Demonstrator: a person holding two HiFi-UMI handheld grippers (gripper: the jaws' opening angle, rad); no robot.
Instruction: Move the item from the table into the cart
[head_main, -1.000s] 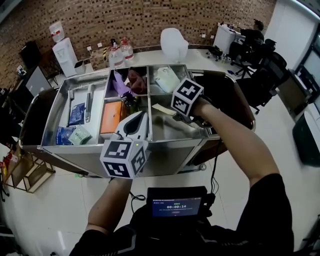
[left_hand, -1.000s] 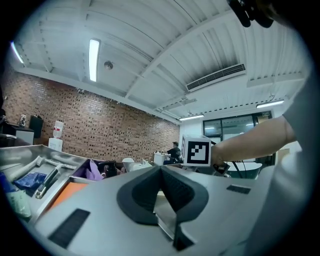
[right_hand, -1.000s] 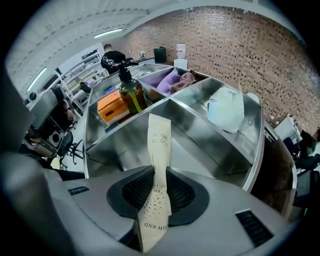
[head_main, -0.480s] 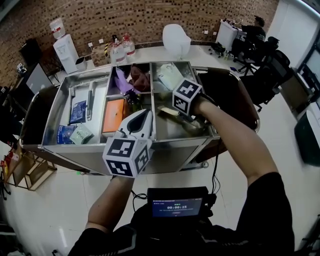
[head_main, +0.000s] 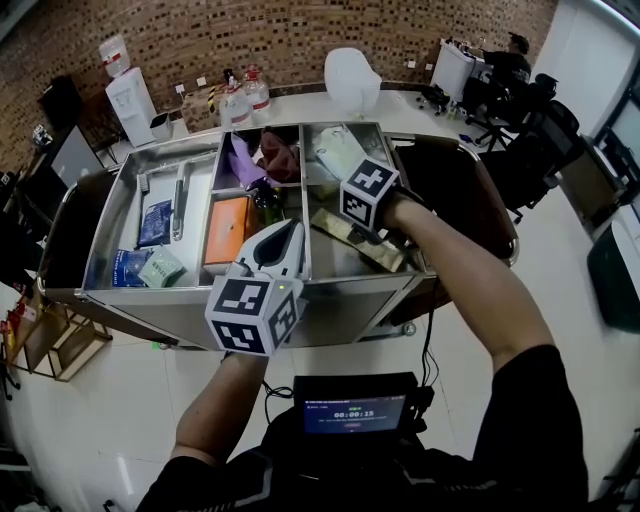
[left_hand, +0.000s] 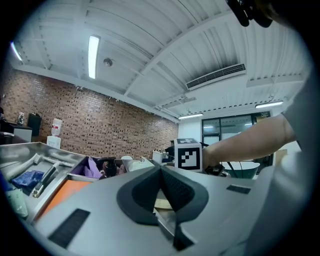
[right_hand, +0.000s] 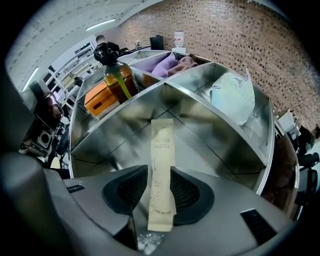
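Observation:
A beige toothbrush packet (right_hand: 162, 165) lies lengthwise between the jaws of my right gripper (right_hand: 160, 175), its far end on the floor of the cart's front right compartment (right_hand: 200, 150). The jaws are opening, and the pads stand just off the packet's sides. From the head view the right gripper's marker cube (head_main: 368, 193) hangs over that compartment, with the packet (head_main: 332, 222) just left of it. My left gripper (head_main: 283, 235) hovers at the cart's front rim (head_main: 250, 285); its pads (left_hand: 160, 172) meet with nothing between them.
The steel cart holds an amber pump bottle (right_hand: 120, 77), an orange box (head_main: 224, 232), purple cloth (head_main: 240, 165), a white pouch (right_hand: 231, 97), blue packets (head_main: 152, 225) and a metal tool (head_main: 178, 205). Behind the cart stand a counter with bottles (head_main: 240, 100) and a water dispenser (head_main: 128, 95).
The right gripper has sunk a little into the front right compartment and its jaws have spread off the packet. The left gripper has barely moved.

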